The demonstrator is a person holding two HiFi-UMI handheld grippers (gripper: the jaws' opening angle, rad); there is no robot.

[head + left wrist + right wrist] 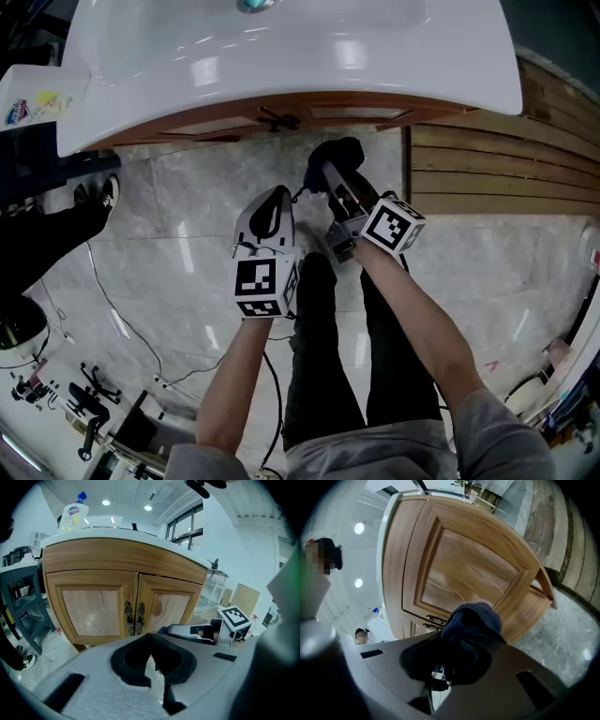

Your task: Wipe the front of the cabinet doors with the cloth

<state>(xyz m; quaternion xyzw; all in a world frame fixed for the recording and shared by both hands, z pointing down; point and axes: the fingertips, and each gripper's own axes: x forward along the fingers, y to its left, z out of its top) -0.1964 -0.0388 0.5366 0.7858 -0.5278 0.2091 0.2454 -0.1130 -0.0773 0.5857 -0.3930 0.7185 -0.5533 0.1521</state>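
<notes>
1. The dark blue cloth (474,618) is bunched up and clamped in the right gripper (451,660), with a thick wad poking out past the jaws.
2. In the right gripper view that wad sits right in front of the lower corner of a cabinet door (464,569). It's very close, but I can't tell whether it's actually touching the wood.
3. From the head view, the cloth (337,156) hangs just below the cabinet's front edge, with the right gripper (330,183) stretched out ahead of the person's knees.
4. The left gripper (273,204) is held back beside it, well short of the cabinet. Its jaws are pressed together with nothing between them, so it's doing no work here.
5. The left gripper view shows both doors closed, the left door (91,605) and the right door (168,610), with the ornate handles (133,618) side by side in the middle.
6. How far along? The right door has a darker blotch in its panel that could be a damp patch or just grain. The left door shows no wipe mark at all. My read is that the job is early, with most of both fronts left to do.
7. Above is the white sink top (281,66) and a bottle (72,515), and below is the marble floor (178,216).
</notes>
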